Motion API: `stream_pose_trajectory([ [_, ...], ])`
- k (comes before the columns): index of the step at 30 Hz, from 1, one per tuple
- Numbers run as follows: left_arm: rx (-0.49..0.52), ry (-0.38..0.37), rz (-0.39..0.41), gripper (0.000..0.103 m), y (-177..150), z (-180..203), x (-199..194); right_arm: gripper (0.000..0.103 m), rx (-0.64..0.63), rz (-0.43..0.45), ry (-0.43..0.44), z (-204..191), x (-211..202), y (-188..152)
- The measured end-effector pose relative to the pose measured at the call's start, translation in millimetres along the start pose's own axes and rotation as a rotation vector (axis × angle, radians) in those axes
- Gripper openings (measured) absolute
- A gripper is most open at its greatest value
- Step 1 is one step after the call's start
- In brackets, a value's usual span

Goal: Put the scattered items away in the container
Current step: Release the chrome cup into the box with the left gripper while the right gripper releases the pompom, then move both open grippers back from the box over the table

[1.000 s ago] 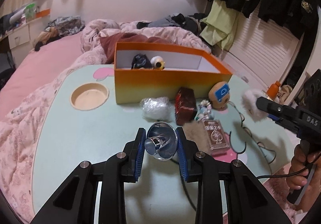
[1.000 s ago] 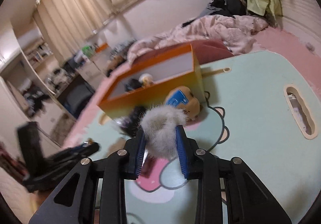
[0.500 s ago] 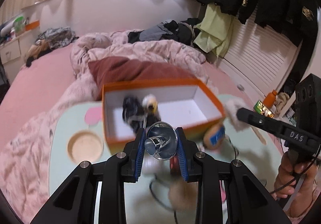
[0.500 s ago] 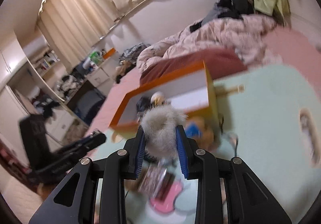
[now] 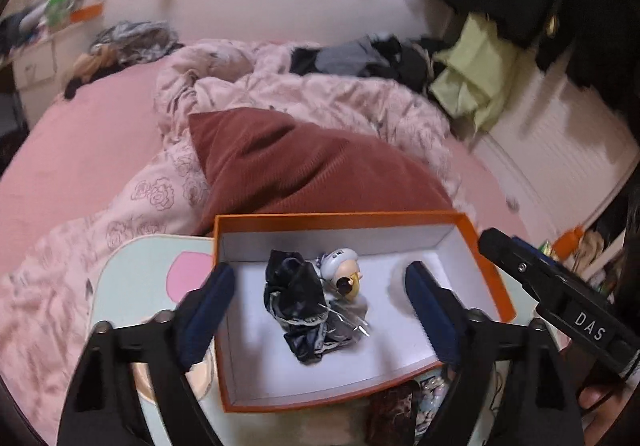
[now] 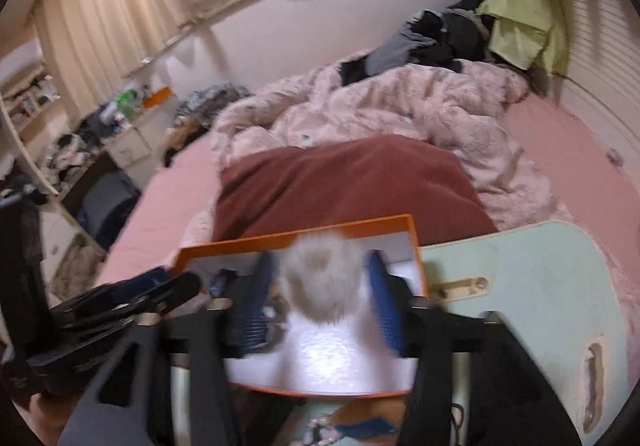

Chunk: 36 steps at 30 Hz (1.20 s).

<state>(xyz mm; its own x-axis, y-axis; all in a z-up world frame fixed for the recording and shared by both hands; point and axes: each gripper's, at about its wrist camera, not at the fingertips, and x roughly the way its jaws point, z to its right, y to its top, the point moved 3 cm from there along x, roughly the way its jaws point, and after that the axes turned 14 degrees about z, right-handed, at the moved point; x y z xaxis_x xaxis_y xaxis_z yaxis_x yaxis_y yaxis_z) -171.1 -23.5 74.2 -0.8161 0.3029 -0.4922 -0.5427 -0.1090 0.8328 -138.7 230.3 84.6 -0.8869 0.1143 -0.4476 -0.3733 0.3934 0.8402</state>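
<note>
The orange box (image 5: 344, 217) with a white inside stands on the pale green table. It holds a black crumpled item (image 5: 298, 298) and a small round figure (image 5: 342, 272). My left gripper (image 5: 320, 306) hangs over the box, wide open and empty. The shiny metal piece it held is not in view. In the right wrist view my right gripper (image 6: 320, 294) is open over the box (image 6: 304, 231), and the grey fluffy ball (image 6: 322, 284) sits blurred between the parted fingers, apart from both pads.
The table (image 6: 532, 278) rests on a bed with a dark red pillow (image 5: 304, 162) behind the box. A dark red packet (image 5: 390, 416) and a beaded trinket (image 5: 430, 402) lie in front of the box. A round cup recess (image 5: 200, 370) is at the left.
Both grippers moved over the box and opened. The left one let go of the metal piece. The right one released the fluffy ball, which is dropping.
</note>
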Motion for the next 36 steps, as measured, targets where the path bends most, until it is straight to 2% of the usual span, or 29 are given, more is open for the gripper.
stream_pose_trajectory([
  [5, 0.034, 0.032, 0.007, 0.089, -5.5, -2.1, -12.2, 0.069, -0.040, 0.059, 0.002, 0.3, -21.0, -3.6],
  [9, 0.072, 0.026, 0.062, 0.089, -10.0, 4.1, -42.7, 0.069, -0.029, 0.077, 0.031, 0.6, -43.4, -8.4],
  [13, 0.155, 0.008, 0.092, 0.093, -29.8, 20.0, -77.4, 0.070, -0.054, 0.047, 0.038, 3.0, -67.2, -30.7],
  [15, 0.189, -0.007, 0.082, 0.094, -48.2, 26.3, -92.2, 0.070, -0.074, 0.010, 0.033, 5.9, -77.3, -49.2],
  [19, 0.187, -0.038, 0.035, 0.095, -92.5, 28.0, -110.8, 0.070, -0.132, -0.068, 0.028, 13.1, -93.9, -94.7],
  [23, 0.195, -0.002, -0.035, 0.095, -134.5, 25.2, -114.4, 0.070, -0.181, -0.113, -0.031, 21.8, -105.0, -124.2],
  [25, 0.200, 0.024, -0.043, 0.095, -150.0, 22.8, -116.9, 0.070, -0.201, -0.132, -0.045, 24.1, -107.1, -133.1],
  [28, 0.204, 0.019, -0.067, 0.095, -169.7, 19.6, -113.3, 0.070, -0.248, -0.157, -0.077, 26.6, -107.0, -147.2],
  [30, 0.261, 0.064, -0.064, 0.099, -175.6, 21.2, -109.7, 0.078, -0.265, -0.142, -0.096, 26.6, -110.0, -152.2],
  [31, 0.259, 0.071, -0.056, 0.101, -175.8, 21.3, -109.4, 0.082, -0.270, -0.143, -0.093, 26.0, -110.6, -153.3],
  [33, 0.258, 0.070, -0.043, 0.103, -176.0, 23.2, -107.9, 0.087, -0.287, -0.142, -0.092, 24.5, -109.5, -155.2],
  [35, 0.263, 0.066, -0.033, 0.103, -177.1, 24.3, -108.4, 0.103, -0.289, -0.148, -0.094, 25.4, -106.4, -156.7],
  [36, 0.262, 0.063, -0.028, 0.103, -177.0, 24.1, -109.4, 0.103, -0.291, -0.149, -0.092, 25.6, -106.0, -157.2],
])
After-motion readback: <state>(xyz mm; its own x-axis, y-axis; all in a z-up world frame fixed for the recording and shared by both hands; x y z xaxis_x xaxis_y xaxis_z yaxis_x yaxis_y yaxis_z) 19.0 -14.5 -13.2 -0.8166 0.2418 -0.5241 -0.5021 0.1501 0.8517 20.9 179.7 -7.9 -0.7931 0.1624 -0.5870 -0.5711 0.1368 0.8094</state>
